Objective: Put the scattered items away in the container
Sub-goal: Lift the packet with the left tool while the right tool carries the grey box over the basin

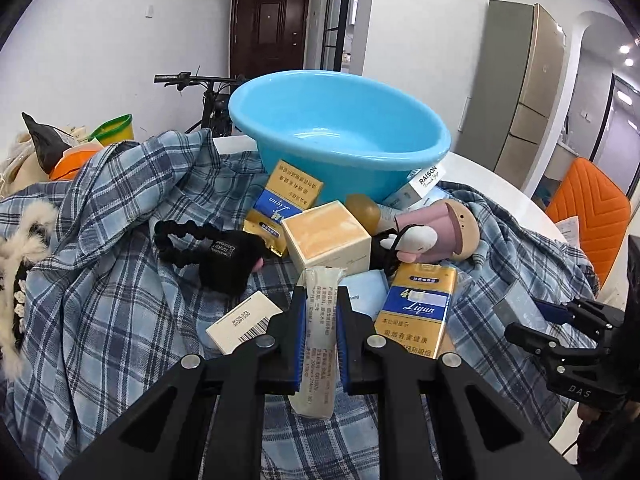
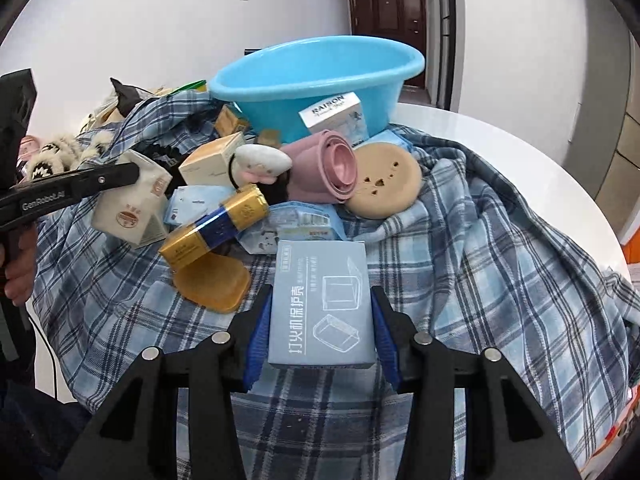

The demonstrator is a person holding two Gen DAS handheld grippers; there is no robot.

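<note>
A blue plastic basin [image 1: 340, 128] stands empty at the back of the pile; it also shows in the right wrist view [image 2: 320, 76]. My left gripper [image 1: 319, 304] is shut on a cream paper packet [image 1: 318, 340]. My right gripper [image 2: 322, 312] is shut on a grey-blue printed box [image 2: 322, 308] and shows at the left wrist view's right edge [image 1: 560, 312]. Scattered on the plaid cloth [image 2: 500, 264] lie gold cigarette packs [image 1: 416, 308], a cream box [image 1: 328, 236], a black hair tie [image 1: 216, 248], a pink cup [image 2: 324, 168] and a tan perforated lid [image 2: 384, 180].
A white RAISON box [image 2: 336, 116] leans on the basin. An amber soap dish [image 2: 212, 280] lies left of my right gripper. The white round table edge [image 2: 560, 160] curves at right. An orange chair [image 1: 588, 208] and a bicycle [image 1: 208, 96] stand beyond.
</note>
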